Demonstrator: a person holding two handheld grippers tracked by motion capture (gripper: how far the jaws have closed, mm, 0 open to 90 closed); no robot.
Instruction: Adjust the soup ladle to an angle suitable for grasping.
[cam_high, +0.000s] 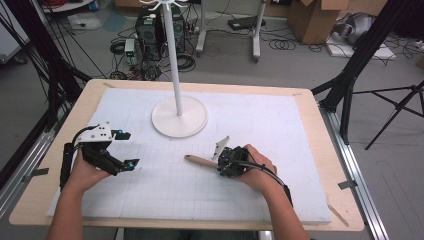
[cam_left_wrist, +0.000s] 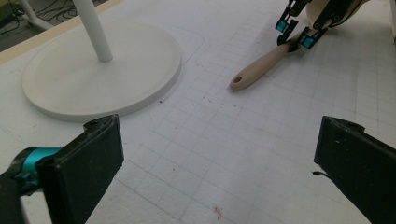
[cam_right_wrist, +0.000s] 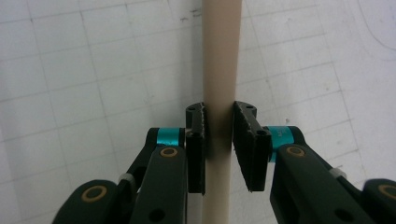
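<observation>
A beige wooden handle with a hole in its free end lies low over the white gridded mat, right of centre. My right gripper is shut on it, and the right gripper view shows both pads pressed on the handle at my right gripper. The far end of the tool is hidden behind the hand. My left gripper rests at the mat's left side, open, with nothing between its fingers. The left gripper view looks past my left gripper to the handle and the right gripper.
A white stand with a round base and a thin upright pole stands at the mat's far middle, its base close in the left gripper view. The wooden table edge borders the mat. Tripods and cables lie beyond.
</observation>
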